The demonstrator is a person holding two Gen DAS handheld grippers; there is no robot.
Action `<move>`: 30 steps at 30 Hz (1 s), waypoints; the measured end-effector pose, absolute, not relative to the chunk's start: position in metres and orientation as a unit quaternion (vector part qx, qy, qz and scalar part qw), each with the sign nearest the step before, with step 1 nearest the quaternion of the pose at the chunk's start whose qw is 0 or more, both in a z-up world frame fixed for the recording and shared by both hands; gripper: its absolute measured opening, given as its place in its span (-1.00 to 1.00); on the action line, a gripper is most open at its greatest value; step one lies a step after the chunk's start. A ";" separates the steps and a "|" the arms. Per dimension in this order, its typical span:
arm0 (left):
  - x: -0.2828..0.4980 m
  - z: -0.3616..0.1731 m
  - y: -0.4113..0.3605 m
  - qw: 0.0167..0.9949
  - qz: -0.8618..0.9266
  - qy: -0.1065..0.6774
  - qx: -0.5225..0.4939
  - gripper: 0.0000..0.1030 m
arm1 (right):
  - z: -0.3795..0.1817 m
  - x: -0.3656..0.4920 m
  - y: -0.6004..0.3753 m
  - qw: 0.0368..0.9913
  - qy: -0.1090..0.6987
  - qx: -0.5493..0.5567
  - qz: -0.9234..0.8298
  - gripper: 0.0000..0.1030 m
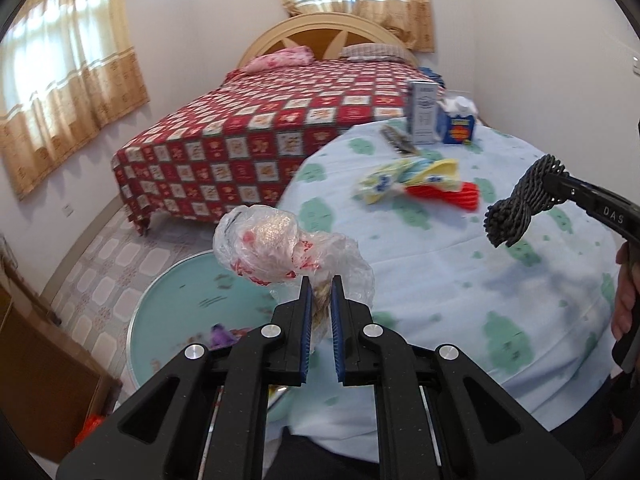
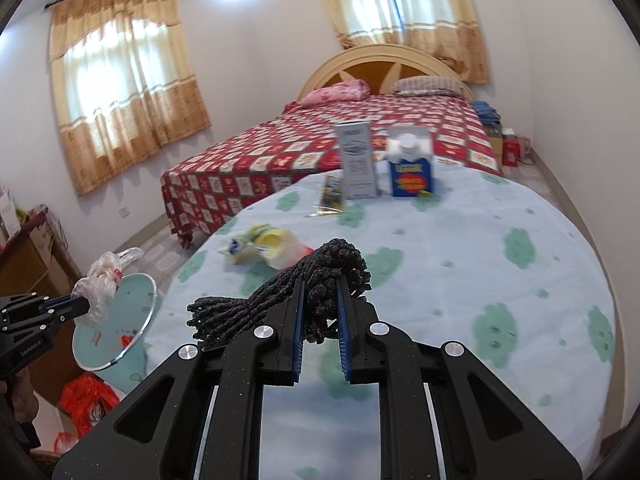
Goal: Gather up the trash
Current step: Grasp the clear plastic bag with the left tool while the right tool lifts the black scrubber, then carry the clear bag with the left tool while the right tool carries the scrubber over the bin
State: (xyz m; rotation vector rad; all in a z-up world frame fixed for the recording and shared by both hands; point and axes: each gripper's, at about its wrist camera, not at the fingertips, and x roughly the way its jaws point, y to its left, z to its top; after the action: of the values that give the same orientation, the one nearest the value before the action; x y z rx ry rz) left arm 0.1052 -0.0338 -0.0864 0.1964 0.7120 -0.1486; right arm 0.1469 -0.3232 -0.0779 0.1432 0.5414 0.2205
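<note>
My left gripper (image 1: 322, 280) is shut on a crumpled clear plastic bag (image 1: 276, 248) with red print, held in the air over a round teal bin (image 1: 176, 304) beside the table. From the right wrist view the same bag (image 2: 100, 284) hangs at the left gripper's tips (image 2: 86, 304) above the bin (image 2: 132, 320). My right gripper (image 2: 320, 284) is shut on a bundle of dark grey rope (image 2: 320, 272), lifted above the table. That rope (image 1: 520, 204) shows at the right of the left wrist view. A yellow and red wrapper (image 1: 412, 184) lies on the round table (image 1: 460, 280).
At the table's far side stand a tall grey carton (image 1: 423, 112) and a blue carton (image 1: 458, 124), with a small dark packet (image 1: 398, 140) beside them. A bed with a red checked cover (image 1: 256, 136) is behind. An orange bag (image 2: 86, 404) lies on the floor by the bin.
</note>
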 end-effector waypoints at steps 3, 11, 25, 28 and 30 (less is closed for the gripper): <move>0.103 -0.087 -0.017 0.931 -0.061 0.347 0.093 -0.82 | -0.075 0.153 -0.305 0.955 0.267 0.060 0.117 -0.71; 0.102 -0.090 0.016 0.933 -0.034 0.349 0.081 -0.82 | -0.074 0.167 -0.261 0.952 0.269 0.036 0.139 -0.71; 0.100 -0.097 0.063 0.934 0.005 0.353 0.059 -0.82 | -0.073 0.183 -0.197 0.946 0.273 -0.004 0.174 -0.71; 0.099 -0.096 0.069 0.935 0.012 0.351 0.058 -0.82 | -0.074 0.187 -0.188 0.944 0.276 -0.010 0.180 -0.71; 0.099 -0.096 0.072 0.935 0.016 0.350 0.058 -0.82 | -0.075 0.190 -0.182 0.943 0.278 -0.014 0.184 -0.71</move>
State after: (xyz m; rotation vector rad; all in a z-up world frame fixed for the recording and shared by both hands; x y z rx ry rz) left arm 0.0985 0.0720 -0.0965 0.1195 0.7154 0.0322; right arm 0.1901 -0.1815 -0.0752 -0.0296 0.5669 0.3761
